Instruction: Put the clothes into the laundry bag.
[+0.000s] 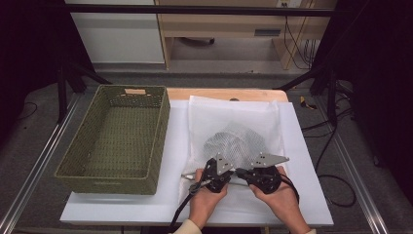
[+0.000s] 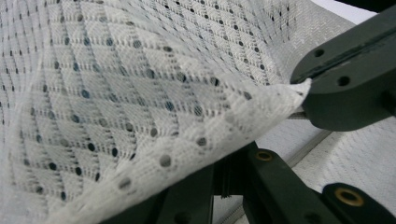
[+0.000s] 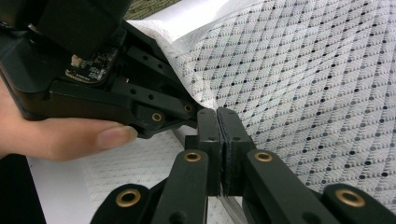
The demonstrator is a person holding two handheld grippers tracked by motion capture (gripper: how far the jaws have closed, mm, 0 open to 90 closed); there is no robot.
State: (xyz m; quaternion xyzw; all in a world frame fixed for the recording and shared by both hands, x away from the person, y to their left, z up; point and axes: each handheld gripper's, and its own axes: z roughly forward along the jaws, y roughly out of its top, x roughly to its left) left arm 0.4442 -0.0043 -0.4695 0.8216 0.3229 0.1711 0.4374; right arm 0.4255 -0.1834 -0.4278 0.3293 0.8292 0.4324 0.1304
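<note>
Both grippers pinch the near edge of the white mesh bag (image 1: 236, 136), which lies on the table right of the green basket (image 1: 117, 136). The left gripper (image 1: 217, 171) and right gripper (image 1: 253, 171) have jaws closed on the fabric (a thin bite), so a sharp pull might slip it free.

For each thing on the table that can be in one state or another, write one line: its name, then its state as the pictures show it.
Mesh bag: lying flat, near edge lifted by both grippers, a bundle inside.
Woven basket: upright, nothing inside.
Left gripper: shut on the mesh bag's edge.
Right gripper: jaws pressed together, shut on the mesh bag's edge.
White sheet: spread flat under the bag.
</note>
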